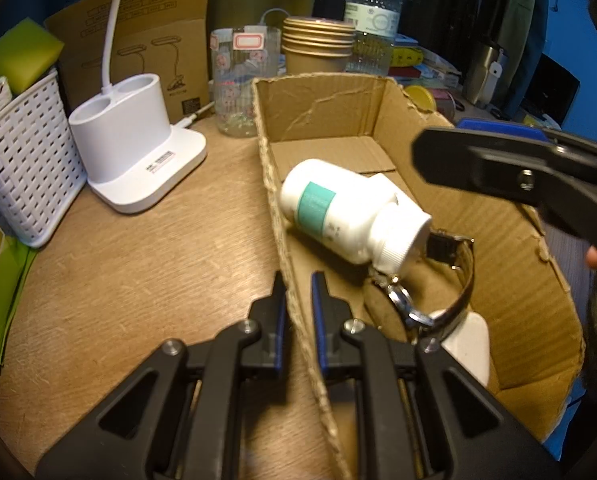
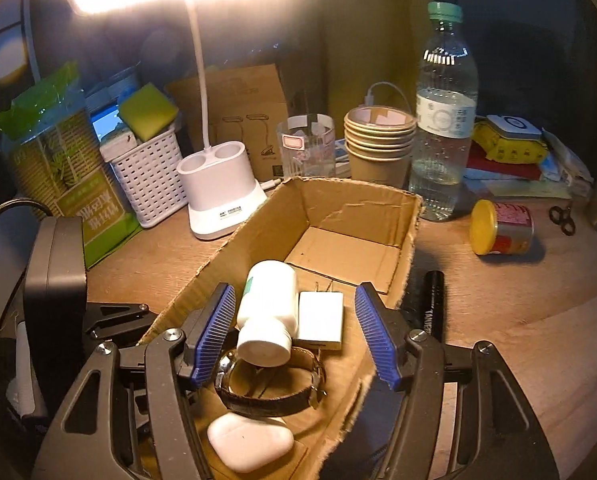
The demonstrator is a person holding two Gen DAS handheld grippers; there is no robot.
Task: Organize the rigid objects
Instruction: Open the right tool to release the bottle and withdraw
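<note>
Lamplight is washing a cluttered wooden desk [image 2: 518, 320], where a torn cardboard box [image 1: 510, 216] is sitting at centre stage. At nine o'clock, a white lattice basket [image 2: 150, 184] and a smooth white lamp base [image 2: 222, 196] are standing near the box. The left gripper [image 1: 298, 292] is pinching the box's ragged left wall, its jaws pressed together on the corrugated edge and steadying it. Inside, a glossy white pill bottle [image 2: 268, 312] is lying on its side, its ribbed cap touching a leather-strapped wristwatch [image 2: 270, 392], with a flat white adapter [image 2: 321, 318] just beside it and a rounded earbud case [image 2: 250, 444] at six o'clock. The right gripper [image 2: 294, 340] is hovering over the bottle, its ridged blue pads spread wide and clear of it. At three o'clock, a black flashlight [image 2: 432, 304] and a yellow-lidded can [image 2: 502, 228] are lying outside. The round bottle is likely to roll against the watch, and the soft wall may be buckling under the pinch.
</note>
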